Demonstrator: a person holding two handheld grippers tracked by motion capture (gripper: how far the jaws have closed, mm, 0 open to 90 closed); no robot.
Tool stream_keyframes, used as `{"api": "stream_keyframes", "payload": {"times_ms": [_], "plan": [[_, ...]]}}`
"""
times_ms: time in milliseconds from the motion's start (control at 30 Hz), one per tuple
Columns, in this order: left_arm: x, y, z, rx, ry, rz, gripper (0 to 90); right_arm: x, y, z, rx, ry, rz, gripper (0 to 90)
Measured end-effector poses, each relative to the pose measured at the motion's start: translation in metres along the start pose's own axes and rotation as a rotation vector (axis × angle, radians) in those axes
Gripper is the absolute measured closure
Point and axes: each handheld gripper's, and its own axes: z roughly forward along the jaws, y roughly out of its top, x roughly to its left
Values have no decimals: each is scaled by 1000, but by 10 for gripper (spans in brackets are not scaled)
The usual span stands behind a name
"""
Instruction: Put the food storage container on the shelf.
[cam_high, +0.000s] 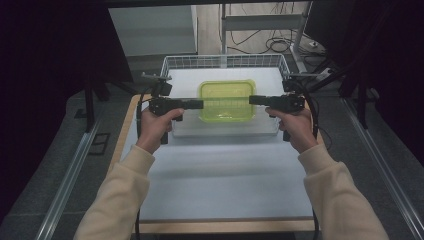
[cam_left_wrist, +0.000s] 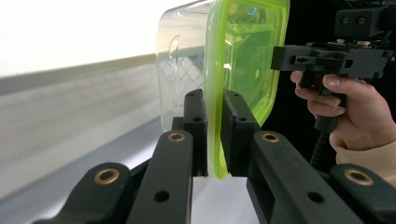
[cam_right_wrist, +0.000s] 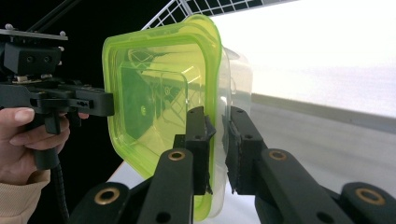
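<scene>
A clear plastic box (cam_left_wrist: 180, 70) with a lime-green lid (cam_high: 227, 100) is held between both grippers over the white tray (cam_high: 225, 127). My left gripper (cam_high: 201, 104) is shut on the lid's left rim, its jaws pinching the green edge (cam_left_wrist: 214, 100). My right gripper (cam_high: 251, 100) clamps the opposite rim (cam_right_wrist: 217, 116), lid (cam_right_wrist: 154, 102) on one side and the clear box (cam_right_wrist: 238, 79) on the other. Each gripper view shows the other gripper on the far edge: the right gripper (cam_left_wrist: 275, 58) and the left gripper (cam_right_wrist: 109, 102). I cannot tell whether the box rests on the tray.
A white wire basket (cam_high: 225, 61) rings the far part of the tray. The white tabletop (cam_high: 220, 175) stretches toward the person, with a wooden edge (cam_high: 225, 226) at the front. Metal rails (cam_high: 70, 170) run along both sides, and cables (cam_high: 275, 42) lie on the floor behind.
</scene>
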Motion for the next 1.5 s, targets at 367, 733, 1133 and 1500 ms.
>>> {"api": "stream_keyframes", "payload": {"times_ms": [367, 733, 1133, 1500], "plan": [[3, 18, 4, 1, 7, -10, 818, -3, 18, 3, -1, -13, 6, 801], [4, 40, 7, -5, 19, -10, 818, -7, 41, 6, -12, -37, 5, 798], [14, 60, 21, -3, 38, -21, 816, -21, 54, 13, -21, -62, 40, 797], [28, 67, 34, -9, 59, -57, 809, -31, 64, 23, -4, -93, 58, 793]]}}
